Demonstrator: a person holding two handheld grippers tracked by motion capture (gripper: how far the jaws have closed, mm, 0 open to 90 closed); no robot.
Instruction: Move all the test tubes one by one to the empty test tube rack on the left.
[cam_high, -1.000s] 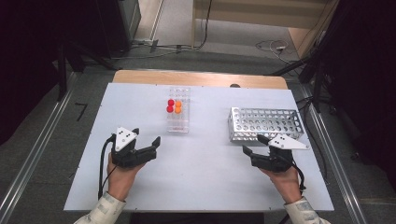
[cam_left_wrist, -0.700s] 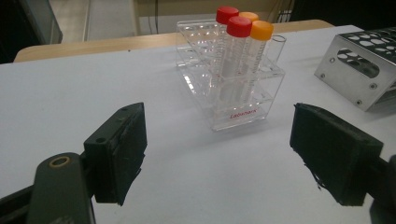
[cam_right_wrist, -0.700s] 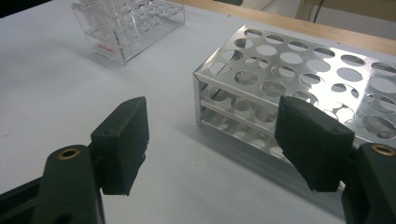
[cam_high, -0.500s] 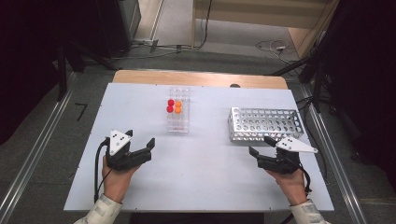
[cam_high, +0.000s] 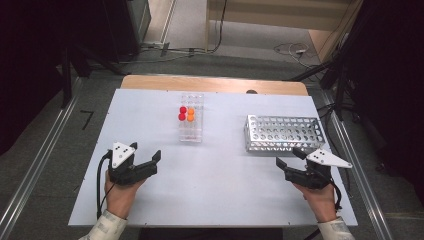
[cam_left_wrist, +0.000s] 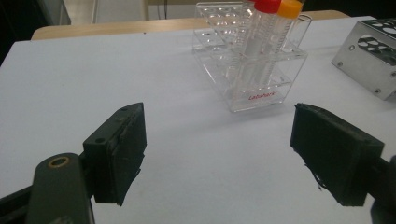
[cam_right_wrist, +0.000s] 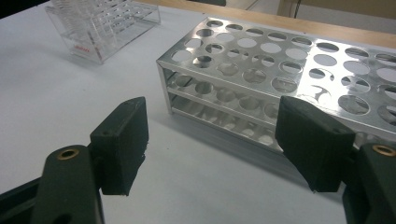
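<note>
Nearest the person, both hands rest low over the front of the white worktop (cam_high: 220, 195). The left gripper (cam_high: 150, 164) has its jaws spread wide with nothing between them; in the left gripper view they frame bare surface, aimed toward the clear plastic tube rack (cam_left_wrist: 250, 70). The right gripper (cam_high: 290, 159) likewise has its jaws spread and empty, pointed at the near corner of the perforated metal rack (cam_right_wrist: 289, 79), which stands just ahead of it.

Farther out, at mid-worktop, the clear rack (cam_high: 191, 124) holds capped tubes upright: two red-capped tubes (cam_high: 182, 113) on its left and orange-capped tubes (cam_high: 190, 115) beside them. An uncapped empty tube (cam_left_wrist: 299, 30) stands next to them. The metal rack (cam_high: 284, 133) lies well apart to the right, its holes apparently all vacant.

The step in hand looks like an approach to lift a tube. To do it well, the left gripper should come in above the caps, jaws straddling one tube only, closing just below the cap so the neighbours are not nudged. Draw it straight up until clear of the rack's tiers. The light plastic rack may lift with the tube, so a slow pull is wise.
</note>
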